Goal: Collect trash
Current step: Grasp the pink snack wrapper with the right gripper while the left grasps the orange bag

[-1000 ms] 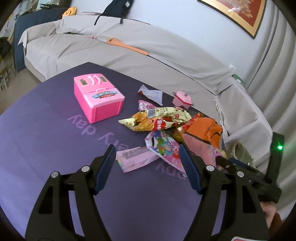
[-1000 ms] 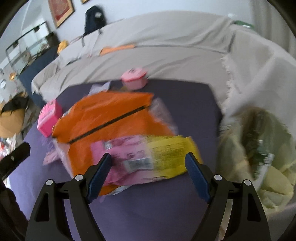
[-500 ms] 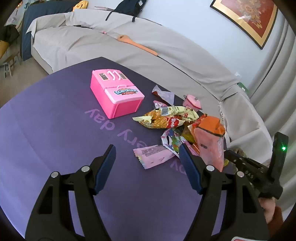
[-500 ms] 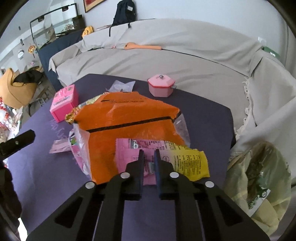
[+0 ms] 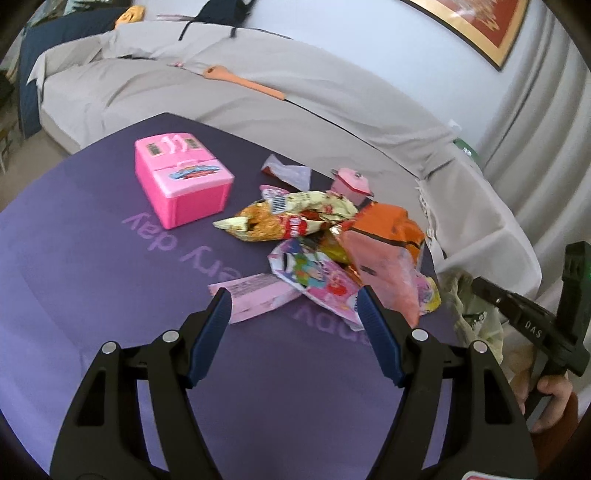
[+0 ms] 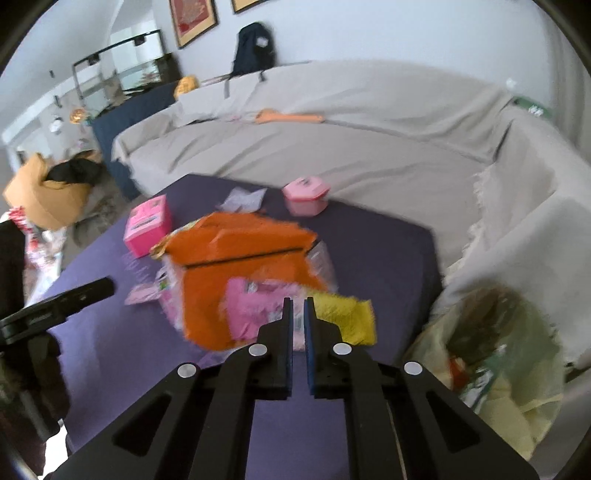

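A home living room (covered sofa (image 6: 332, 147), framed pictures (image 6: 192, 20)).

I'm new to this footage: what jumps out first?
A bright heap of snack wrappers lies mid-table on the purple cloth, topped by an orange bag. The right tongs are shut on a pink and yellow wrapper at the heap's near edge. A pink toy box sits left of the heap.

From the left wrist view, bare purple tablecloth (image 5: 92, 295) lies open from 7 to 10 o'clock. The boxy pink plastic toy fridge (image 5: 183, 184) blocks 11 o'clock; the heap of crumpled snack wrappers (image 5: 314, 254) fills 12 to 2.
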A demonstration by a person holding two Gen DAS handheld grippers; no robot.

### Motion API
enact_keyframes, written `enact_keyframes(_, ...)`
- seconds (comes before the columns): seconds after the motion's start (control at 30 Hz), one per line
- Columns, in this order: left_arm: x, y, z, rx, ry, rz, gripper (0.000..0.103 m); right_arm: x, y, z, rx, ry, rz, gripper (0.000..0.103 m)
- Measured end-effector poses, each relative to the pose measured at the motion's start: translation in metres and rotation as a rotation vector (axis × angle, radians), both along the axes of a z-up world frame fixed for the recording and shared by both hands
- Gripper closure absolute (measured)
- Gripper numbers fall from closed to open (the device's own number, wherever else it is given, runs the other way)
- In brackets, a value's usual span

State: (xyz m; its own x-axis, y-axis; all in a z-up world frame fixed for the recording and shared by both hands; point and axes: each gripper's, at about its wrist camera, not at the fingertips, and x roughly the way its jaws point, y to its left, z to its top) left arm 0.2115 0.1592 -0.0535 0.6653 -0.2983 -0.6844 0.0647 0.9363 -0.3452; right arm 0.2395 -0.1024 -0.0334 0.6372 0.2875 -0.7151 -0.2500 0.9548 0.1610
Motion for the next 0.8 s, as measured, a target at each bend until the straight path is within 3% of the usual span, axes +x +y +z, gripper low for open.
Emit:
enact_keyframes(0.03,0.0,-0.003,0.001,0.006,-0.001,0.001,0.036,-0.001,0.002,-0.004,-0.005,0.01,0.01,0.088)
enact_keyframes(0.1,0.002,-0.006,0.002,0.008,0.0,0.003,0.036,-0.003,0.012,-0.013,-0.032,0.004,0.055,0.042)
enact_keyframes(0.13,0.002,-0.007,0.002,0.009,0.002,0.001,0.036,-0.004,0.016,-0.017,-0.03,-0.002,0.079,0.036)
enact_keyframes(0.33,0.003,-0.014,0.0,0.037,0.003,-0.022,0.036,0.017,0.04,-0.037,-0.084,-0.019,0.067,0.036)
enact_keyframes(0.53,0.006,-0.01,-0.008,0.037,0.029,-0.009,0.036,0.049,0.059,-0.063,-0.145,0.062,0.067,0.033)
enact_keyframes(0.67,0.008,-0.007,-0.012,0.044,0.04,-0.001,0.036,0.051,0.054,-0.064,-0.134,0.081,0.087,0.034)
enact_keyframes(0.77,0.008,-0.009,-0.011,0.044,0.042,0.0,0.036,0.042,0.049,-0.058,-0.158,0.056,0.102,0.062)
enact_keyframes(0.8,0.008,-0.011,-0.01,0.048,0.04,-0.002,0.036,0.037,0.045,-0.051,-0.151,0.041,0.106,0.066)
